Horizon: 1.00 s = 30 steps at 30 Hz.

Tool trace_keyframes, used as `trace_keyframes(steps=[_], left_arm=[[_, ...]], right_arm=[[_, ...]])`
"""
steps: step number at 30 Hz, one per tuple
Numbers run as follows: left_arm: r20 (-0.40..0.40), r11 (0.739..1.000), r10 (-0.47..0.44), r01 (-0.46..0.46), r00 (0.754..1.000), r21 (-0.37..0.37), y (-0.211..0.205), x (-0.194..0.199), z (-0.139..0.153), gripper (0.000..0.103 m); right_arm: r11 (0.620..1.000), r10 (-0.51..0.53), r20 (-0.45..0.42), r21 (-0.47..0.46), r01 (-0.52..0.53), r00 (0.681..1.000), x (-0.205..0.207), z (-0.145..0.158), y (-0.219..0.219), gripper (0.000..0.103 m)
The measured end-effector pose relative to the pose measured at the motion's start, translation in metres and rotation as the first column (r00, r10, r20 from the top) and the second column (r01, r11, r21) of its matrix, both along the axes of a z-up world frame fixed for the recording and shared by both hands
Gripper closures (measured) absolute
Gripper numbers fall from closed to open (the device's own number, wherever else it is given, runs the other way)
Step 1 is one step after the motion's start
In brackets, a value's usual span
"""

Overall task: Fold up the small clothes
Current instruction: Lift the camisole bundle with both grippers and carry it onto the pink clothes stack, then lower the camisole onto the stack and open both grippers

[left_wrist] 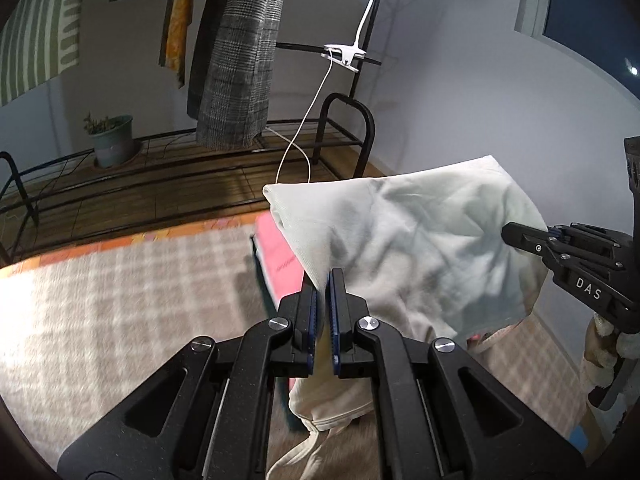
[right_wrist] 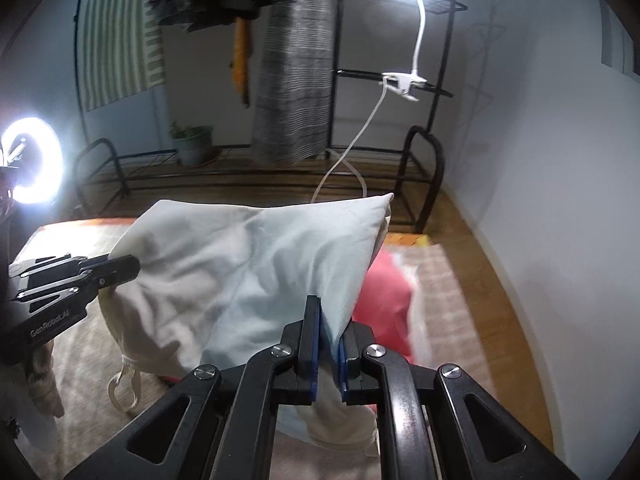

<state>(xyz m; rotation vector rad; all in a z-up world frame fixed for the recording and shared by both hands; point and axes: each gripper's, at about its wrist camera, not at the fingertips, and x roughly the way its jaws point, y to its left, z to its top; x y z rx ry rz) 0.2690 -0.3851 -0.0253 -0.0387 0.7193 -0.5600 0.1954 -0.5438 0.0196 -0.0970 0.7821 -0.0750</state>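
Note:
A small cream-white garment [left_wrist: 404,248] with drawstrings hangs in the air between my two grippers, above the plaid rug. My left gripper [left_wrist: 323,280] is shut on its left edge. My right gripper [right_wrist: 328,316] is shut on its other edge, and also shows in the left wrist view [left_wrist: 510,234]. The left gripper shows in the right wrist view [right_wrist: 134,266]. The garment [right_wrist: 248,276] is spread and creased, and its lower part with a looped drawstring [right_wrist: 124,388] dangles down. A red folded garment [right_wrist: 388,300] lies on the rug behind it, also seen in the left wrist view [left_wrist: 280,260].
A beige plaid rug [left_wrist: 132,304] covers a wood floor [right_wrist: 484,256]. A black metal rack [left_wrist: 344,128] with hanging clothes, a clip lamp [left_wrist: 344,56] with a white cable, and a potted plant [left_wrist: 112,140] stand behind. A ring light [right_wrist: 32,160] glows at the left. A white wall [right_wrist: 560,200] is close on the right.

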Motion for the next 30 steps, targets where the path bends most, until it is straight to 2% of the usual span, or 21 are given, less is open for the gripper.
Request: trace_keyframes(steps=[8,14,17,19,30], left_arm=[[0.013,0.998,0.015,-0.016,1.0,0.069,-0.03,0.023,-0.017,0.1],[-0.001,0.994,0.023,-0.023,1.0,0.111,-0.036,0.027,-0.029,0.1],[-0.003,0.993,0.04,-0.04,0.999,0.114,-0.032,0.028,-0.027,0.1],[-0.006,0.994,0.042,-0.041,0.999,0.103,-0.027,0.026,-0.024,0.1],[0.035,0.996,0.025,-0.028,0.999,0.081,-0.001,-0.012,0.013,0.1]], right_arm=[[0.999,-0.029,-0.012,-0.018,0.029,1.0,0.037,-0.02,-0.028,0.098],[0.998,-0.035,-0.057,-0.049,0.032,0.998,0.051,-0.04,-0.029,0.098],[0.995,-0.061,-0.075,-0.084,0.055,0.995,0.054,-0.045,-0.03,0.094],[0.994,-0.075,-0.08,-0.092,0.067,0.994,0.054,-0.045,-0.032,0.08],[0.993,-0.089,-0.035,-0.08,0.086,0.995,0.019,-0.012,-0.017,0.08]])
